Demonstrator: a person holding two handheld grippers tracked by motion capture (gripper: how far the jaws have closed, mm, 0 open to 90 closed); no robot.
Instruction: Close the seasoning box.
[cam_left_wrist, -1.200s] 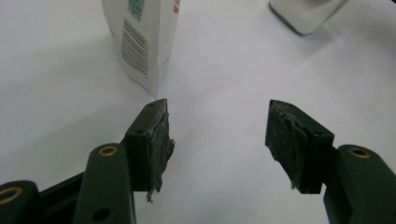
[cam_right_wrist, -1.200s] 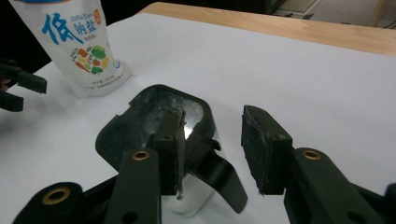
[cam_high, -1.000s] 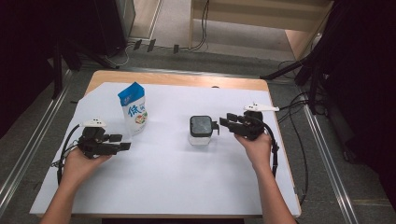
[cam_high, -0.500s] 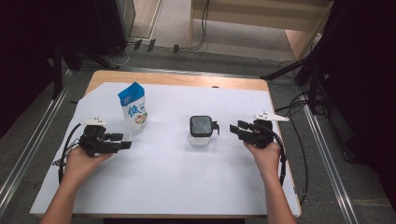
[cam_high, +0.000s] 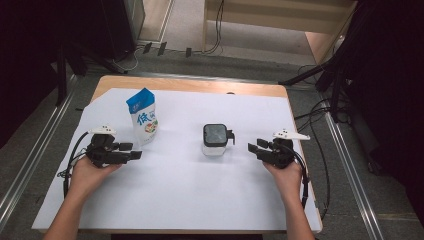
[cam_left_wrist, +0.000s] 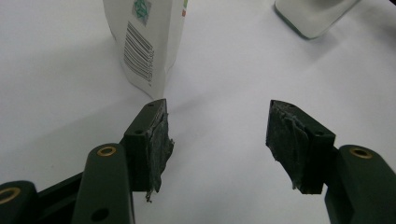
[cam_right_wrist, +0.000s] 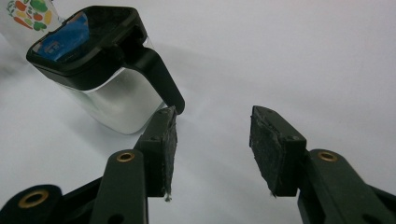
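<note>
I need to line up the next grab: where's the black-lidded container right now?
In the high view the container stands near the table's middle, between the carton to its left and the right hand-held gripper, whose open jaws are just short of its handle.

Left tool (cam_high: 135, 156) open, empty, right tool (cam_high: 252, 149) jaws just opening

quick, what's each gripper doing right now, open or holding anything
Left gripper: open, holding nothing, close to the milk carton.
Right gripper: open, nothing between the jaws, which have just been opening; the jug stands apart from it.
</note>
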